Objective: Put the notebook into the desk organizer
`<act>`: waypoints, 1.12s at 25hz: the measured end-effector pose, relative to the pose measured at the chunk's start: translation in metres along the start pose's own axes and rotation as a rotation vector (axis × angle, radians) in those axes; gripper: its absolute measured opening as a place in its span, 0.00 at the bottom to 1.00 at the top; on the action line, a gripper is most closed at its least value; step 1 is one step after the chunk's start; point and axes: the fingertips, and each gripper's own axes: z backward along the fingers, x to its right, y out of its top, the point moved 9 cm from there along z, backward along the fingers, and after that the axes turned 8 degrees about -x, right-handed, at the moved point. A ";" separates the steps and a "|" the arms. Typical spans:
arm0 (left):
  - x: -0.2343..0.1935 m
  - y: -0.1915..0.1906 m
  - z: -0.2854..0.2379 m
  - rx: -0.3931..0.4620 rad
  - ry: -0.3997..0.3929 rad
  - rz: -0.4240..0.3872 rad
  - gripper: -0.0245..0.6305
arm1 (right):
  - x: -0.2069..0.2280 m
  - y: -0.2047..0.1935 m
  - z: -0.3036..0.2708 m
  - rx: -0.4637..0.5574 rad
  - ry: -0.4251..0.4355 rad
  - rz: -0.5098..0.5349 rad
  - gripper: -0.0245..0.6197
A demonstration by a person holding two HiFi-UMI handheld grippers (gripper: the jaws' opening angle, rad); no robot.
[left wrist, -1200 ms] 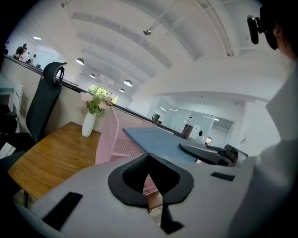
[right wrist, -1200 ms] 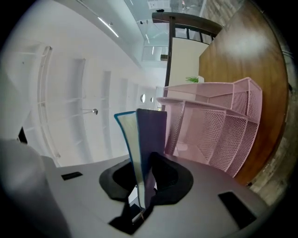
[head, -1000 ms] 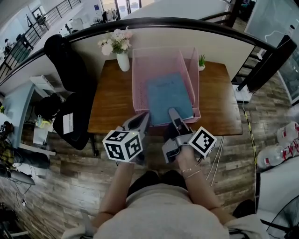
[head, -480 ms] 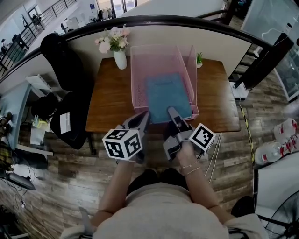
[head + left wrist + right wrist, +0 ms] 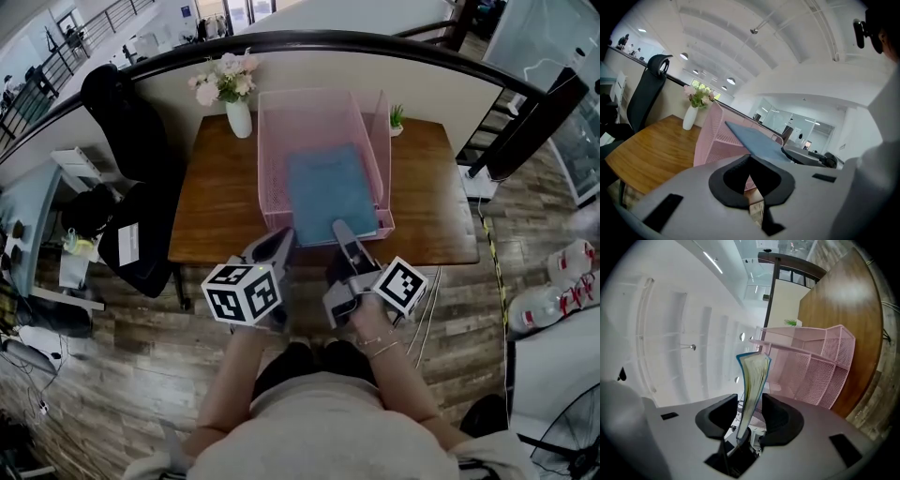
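The blue notebook (image 5: 328,192) lies slanted in the pink mesh desk organizer (image 5: 272,178), its near edge sticking out over the organizer's front lip. My right gripper (image 5: 343,232) is at that near edge. In the right gripper view the notebook (image 5: 753,380) stands edge-on between the jaws, which are opening, with gaps on both sides of it. My left gripper (image 5: 281,242) hovers just left of it at the table's front edge, jaws together and empty. The left gripper view shows the notebook (image 5: 754,140) sloping over the organizer (image 5: 710,140).
The organizer stands on a wooden table (image 5: 216,216). A white vase with flowers (image 5: 234,98) sits at the back left, a small green plant (image 5: 397,119) at the back right. A black office chair (image 5: 131,141) is left of the table, with a curved railing behind.
The view has shifted slightly. The notebook sits a little deeper in the organizer, and both grippers stay at the table's front edge.
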 end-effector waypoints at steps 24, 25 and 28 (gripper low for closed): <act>0.014 -0.027 -0.004 -0.024 0.011 0.053 0.04 | 0.001 -0.003 0.014 -0.068 -0.008 0.007 0.12; 0.014 -0.026 -0.006 -0.022 0.007 0.057 0.04 | 0.002 -0.003 0.012 -0.068 -0.008 0.004 0.12; 0.013 -0.025 -0.010 -0.021 -0.003 0.068 0.04 | 0.004 -0.001 0.006 -0.067 -0.007 -0.003 0.12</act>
